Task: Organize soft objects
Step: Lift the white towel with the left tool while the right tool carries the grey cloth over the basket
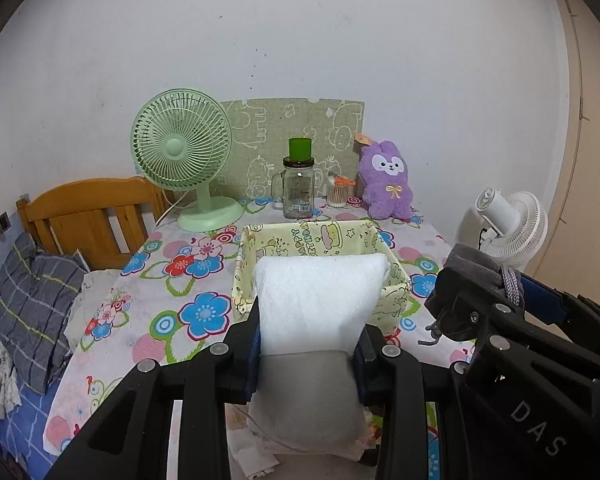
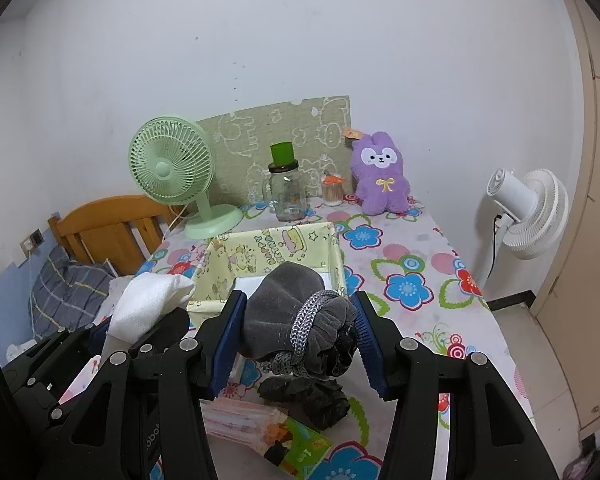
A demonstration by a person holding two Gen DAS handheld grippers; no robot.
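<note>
Basket sits mid-table, open toward you, ready for the soft things. Your left gripper pinches the white pillow upright just before the basket's near wall, probably to lower it in. At right, your right gripper clamps the grey pouch, bunched above the near rim.
</note>
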